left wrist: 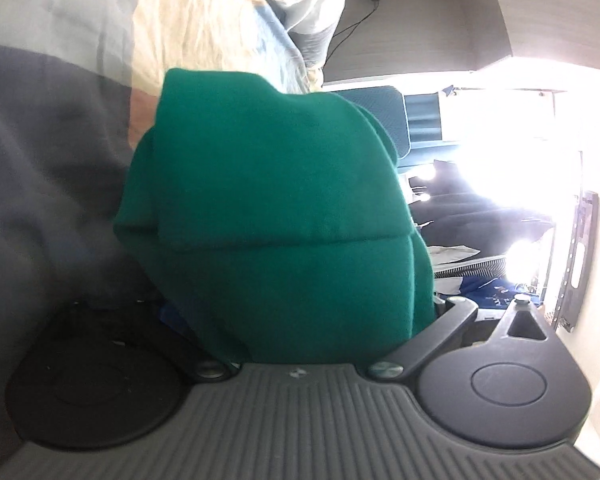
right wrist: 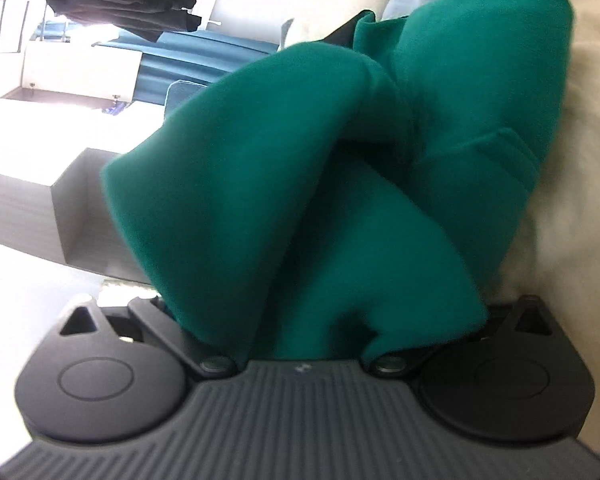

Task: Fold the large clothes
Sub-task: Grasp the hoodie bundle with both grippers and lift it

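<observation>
A green garment (left wrist: 268, 208) fills the middle of the left wrist view, bunched and folded over, with a seam running across it. My left gripper (left wrist: 296, 332) is shut on the green garment; the cloth hides its fingertips. The same green garment (right wrist: 308, 184) hangs in thick folds in the right wrist view. My right gripper (right wrist: 300, 336) is shut on the green garment, and its fingertips are buried in the cloth. Both views are rolled sideways.
A cream and pale blue blanket (left wrist: 220, 16) and a dark grey cloth (left wrist: 48, 152) lie behind the garment. A teal chair (left wrist: 412, 120), dark clothes (right wrist: 120, 0) on a rack and a bright window (left wrist: 520, 140) show beyond. Cream fabric (right wrist: 580, 160) lies on the right.
</observation>
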`<state>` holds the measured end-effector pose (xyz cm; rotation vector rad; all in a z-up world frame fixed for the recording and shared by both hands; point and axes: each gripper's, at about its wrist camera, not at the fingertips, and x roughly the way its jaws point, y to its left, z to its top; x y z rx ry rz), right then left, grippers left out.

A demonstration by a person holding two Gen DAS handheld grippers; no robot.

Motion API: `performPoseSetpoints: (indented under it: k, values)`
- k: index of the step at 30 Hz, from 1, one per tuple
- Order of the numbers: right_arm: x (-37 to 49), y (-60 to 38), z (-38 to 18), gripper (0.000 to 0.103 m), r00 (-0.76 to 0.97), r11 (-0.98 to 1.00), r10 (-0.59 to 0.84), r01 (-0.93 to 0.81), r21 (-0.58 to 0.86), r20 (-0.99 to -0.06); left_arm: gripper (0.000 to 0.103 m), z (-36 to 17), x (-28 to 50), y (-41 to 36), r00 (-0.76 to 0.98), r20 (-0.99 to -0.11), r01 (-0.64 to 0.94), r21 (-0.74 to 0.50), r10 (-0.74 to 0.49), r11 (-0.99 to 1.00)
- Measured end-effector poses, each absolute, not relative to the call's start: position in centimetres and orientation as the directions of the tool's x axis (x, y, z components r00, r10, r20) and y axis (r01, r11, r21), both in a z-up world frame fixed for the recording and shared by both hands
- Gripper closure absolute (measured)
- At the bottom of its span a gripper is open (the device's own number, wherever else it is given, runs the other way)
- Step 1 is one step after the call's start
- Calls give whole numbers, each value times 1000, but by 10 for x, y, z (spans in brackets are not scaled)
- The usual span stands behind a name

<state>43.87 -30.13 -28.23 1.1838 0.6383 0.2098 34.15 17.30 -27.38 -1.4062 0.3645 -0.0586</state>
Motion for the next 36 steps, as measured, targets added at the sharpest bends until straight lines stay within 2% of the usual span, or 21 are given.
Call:
performPoseSetpoints:
  k: [5,6,9,12,17,18,20,21,23,26,29,36]
  values:
    - [452,-283,-276,2,809,513,419,162,843,-411,0,-267,343,175,940,-225,-179,-965,-256,189]
    - [453,-280,-276,12,806,538,421,149,830,-417,0,-268,343,178,939,-231,-188,-965,-256,182]
    - [453,-280,-274,34,800,558,431,127,820,-418,0,-269,342,180,931,-269,-228,-956,-247,183]
    - [455,-281,-270,46,801,567,440,104,817,-407,0,-269,343,176,924,-302,-262,-947,-233,188]
    - [446,-280,-271,47,817,572,435,74,817,-379,2,-265,344,170,908,-353,-305,-926,-224,224]
    - [445,-280,-271,47,819,576,434,68,814,-376,4,-263,345,169,904,-367,-315,-919,-220,238]
    - [440,-279,-272,47,823,581,434,56,812,-367,19,-260,349,171,891,-404,-341,-896,-205,284]
    - [439,-279,-271,48,824,579,436,51,814,-362,22,-258,348,170,887,-418,-348,-885,-198,310]
    - [438,-279,-267,50,826,579,439,41,814,-354,40,-253,348,168,876,-446,-362,-859,-183,362]
    - [431,-284,-263,55,830,594,450,-1,805,-331,55,-242,345,165,872,-461,-363,-833,-163,418]
    - [421,-289,-258,58,833,600,453,-23,800,-316,61,-231,342,161,871,-466,-352,-811,-153,468]
    - [396,-305,-235,59,849,618,443,-56,784,-288,64,-207,321,149,867,-455,-294,-795,-202,530]
